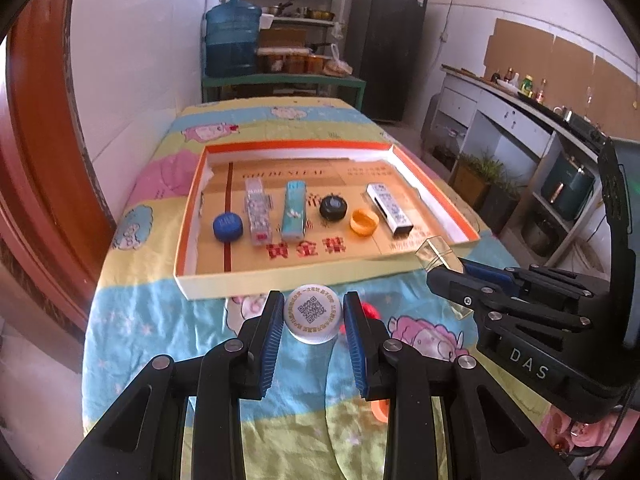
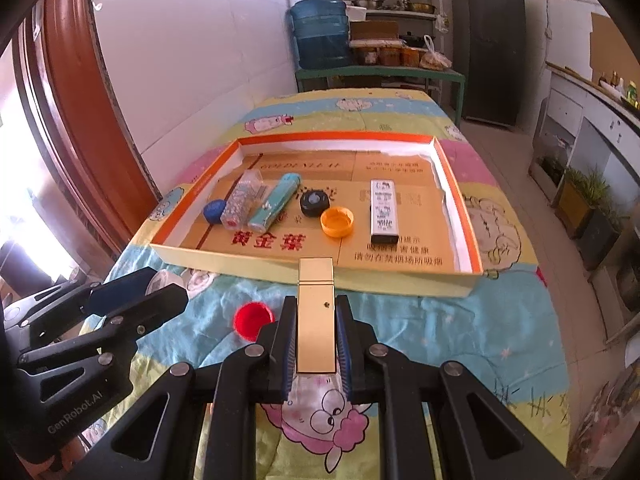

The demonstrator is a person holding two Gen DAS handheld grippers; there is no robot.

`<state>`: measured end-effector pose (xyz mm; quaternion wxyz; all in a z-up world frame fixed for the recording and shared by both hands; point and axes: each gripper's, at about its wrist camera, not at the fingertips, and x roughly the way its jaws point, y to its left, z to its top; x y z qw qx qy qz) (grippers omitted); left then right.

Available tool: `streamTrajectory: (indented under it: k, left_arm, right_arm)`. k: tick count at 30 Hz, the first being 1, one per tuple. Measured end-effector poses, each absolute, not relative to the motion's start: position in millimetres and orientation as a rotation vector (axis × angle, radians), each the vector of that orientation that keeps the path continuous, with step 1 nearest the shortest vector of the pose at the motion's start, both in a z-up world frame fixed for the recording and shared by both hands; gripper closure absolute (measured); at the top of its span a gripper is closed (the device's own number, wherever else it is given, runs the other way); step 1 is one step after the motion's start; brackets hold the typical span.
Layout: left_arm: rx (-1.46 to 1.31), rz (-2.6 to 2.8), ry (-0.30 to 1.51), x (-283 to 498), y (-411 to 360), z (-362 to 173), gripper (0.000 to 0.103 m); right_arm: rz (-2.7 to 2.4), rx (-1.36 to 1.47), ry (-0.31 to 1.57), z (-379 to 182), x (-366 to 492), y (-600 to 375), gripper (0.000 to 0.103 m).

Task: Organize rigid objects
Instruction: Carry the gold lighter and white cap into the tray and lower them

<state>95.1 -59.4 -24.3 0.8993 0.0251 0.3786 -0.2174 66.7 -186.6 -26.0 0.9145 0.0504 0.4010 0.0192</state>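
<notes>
**Both claws loaded, tray wall ahead**

The left claw [image 1: 313, 334] pinches a white bottle cap [image 1: 313, 314] by its rim, QR-code face up, held above the cartoon-print tabletop [image 1: 160, 320] just short of the near wall of the cardboard tray [image 1: 280, 280]. The right claw [image 2: 316, 340] is pressed on the flat sides of a gold lighter [image 2: 316, 316].

The lighter's long axis runs along the fingers, its capped end pointing to 12 o'clock, straight at the tray wall and already reaching its edge in the right wrist view. The cap has no long axis; it sits roughly level.

Risks, as I judge them: pushing the lighter forward without lifting could ram its tip into the wall and shove the tray or twist the lighter in the pads. The cap is held only by a shallow rim, so a tilt might pop it out. The two claws sit near each other, the left at about 9 o'clock of the right, so a crossing move could knock them together. A red cap [image 2: 253, 319] lies on the cloth between them, easy to sweep off
</notes>
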Motion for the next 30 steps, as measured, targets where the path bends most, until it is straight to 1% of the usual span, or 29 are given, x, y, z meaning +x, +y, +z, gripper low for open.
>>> streamTrajectory:
  k: [11, 19, 30]
  left_arm:
    - [0.024, -0.447, 0.731, 111.7, -50.1, 1.5, 0.072]
    - [0.028, -0.452, 0.727, 136.2, -52.2, 9.2, 0.072]
    - [0.048, -0.453, 0.745, 196.7, -70.2, 19.0, 0.072]
  right_arm:
    - [0.026, 0.095, 0.796, -10.0, 74.4, -189.7, 0.085]
    - [-0.012, 0.082, 0.783, -3.3, 82.7, -206.7, 0.085]
    - [0.026, 0.088, 0.8, 7.2, 136.8, -228.4, 0.085]
